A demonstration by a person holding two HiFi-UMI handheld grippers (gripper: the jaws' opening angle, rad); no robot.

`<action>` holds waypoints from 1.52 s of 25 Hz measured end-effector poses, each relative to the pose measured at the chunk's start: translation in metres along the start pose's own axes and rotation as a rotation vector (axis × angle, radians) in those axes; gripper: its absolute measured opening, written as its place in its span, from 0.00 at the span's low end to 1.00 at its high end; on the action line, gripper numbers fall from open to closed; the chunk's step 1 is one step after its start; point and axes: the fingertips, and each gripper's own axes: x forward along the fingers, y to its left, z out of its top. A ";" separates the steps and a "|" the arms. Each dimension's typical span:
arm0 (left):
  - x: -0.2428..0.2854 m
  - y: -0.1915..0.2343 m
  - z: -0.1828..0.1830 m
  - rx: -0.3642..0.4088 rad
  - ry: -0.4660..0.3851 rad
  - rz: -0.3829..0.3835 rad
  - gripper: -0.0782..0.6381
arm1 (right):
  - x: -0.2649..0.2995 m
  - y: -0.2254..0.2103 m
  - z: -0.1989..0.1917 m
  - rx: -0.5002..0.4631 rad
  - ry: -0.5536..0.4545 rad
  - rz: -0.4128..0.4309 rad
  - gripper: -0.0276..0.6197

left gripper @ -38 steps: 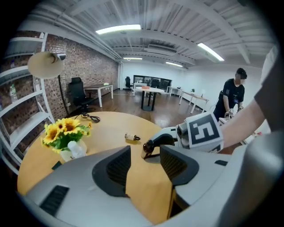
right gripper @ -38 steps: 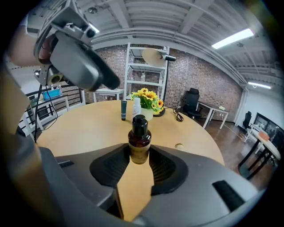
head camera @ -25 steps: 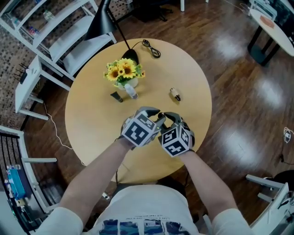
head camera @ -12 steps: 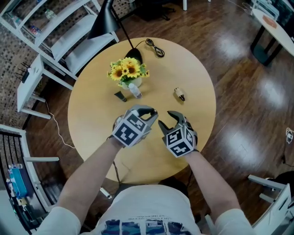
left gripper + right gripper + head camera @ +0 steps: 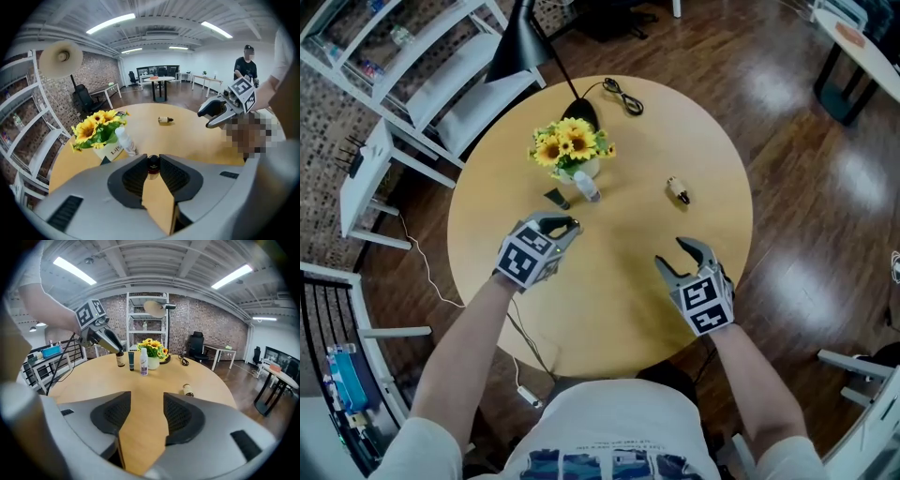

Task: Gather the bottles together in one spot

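My left gripper [image 5: 563, 224] is shut on the black cap of a small brown bottle [image 5: 153, 164], which it holds upright close to the table beside a dark tube [image 5: 131, 360]. A white spray bottle [image 5: 586, 185] stands next to the tube, in front of the sunflower pot [image 5: 572, 150]. Another brown bottle [image 5: 678, 190] lies on its side at the right of the round wooden table [image 5: 609, 319]. My right gripper [image 5: 672, 255] hovers over the table's right front part, its jaws opening with nothing between them.
A black lamp [image 5: 517, 47] leans over the far side of the table, with its base [image 5: 581, 112] and a coiled cable [image 5: 623, 94] behind the flowers. White shelving [image 5: 412, 56] stands to the left. A person [image 5: 245, 65] stands far off in the room.
The two grippers were close together over the table's middle. They have drawn apart: the left one went left toward the flowers with the small bottle, the right one went right and opened.
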 end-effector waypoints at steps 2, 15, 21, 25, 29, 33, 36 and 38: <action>0.004 0.010 -0.013 -0.014 0.010 -0.004 0.23 | -0.004 0.000 -0.007 0.013 0.015 -0.009 0.43; 0.035 0.050 -0.049 -0.033 -0.039 -0.046 0.23 | -0.012 0.030 -0.030 0.104 0.062 -0.054 0.44; 0.046 0.057 -0.056 -0.040 -0.045 -0.062 0.23 | -0.009 0.039 -0.031 0.118 0.070 -0.060 0.44; 0.051 0.058 -0.062 -0.041 -0.046 -0.073 0.23 | -0.008 0.045 -0.035 0.126 0.078 -0.064 0.44; 0.057 0.060 -0.068 -0.042 -0.044 -0.076 0.23 | -0.007 0.048 -0.038 0.132 0.087 -0.068 0.44; 0.060 0.060 -0.071 -0.049 -0.054 -0.079 0.23 | -0.005 0.050 -0.041 0.134 0.093 -0.069 0.44; 0.060 0.061 -0.070 -0.059 -0.057 -0.077 0.23 | -0.005 0.052 -0.040 0.129 0.093 -0.068 0.44; 0.060 0.062 -0.071 -0.063 -0.056 -0.071 0.24 | -0.004 0.053 -0.040 0.126 0.094 -0.066 0.44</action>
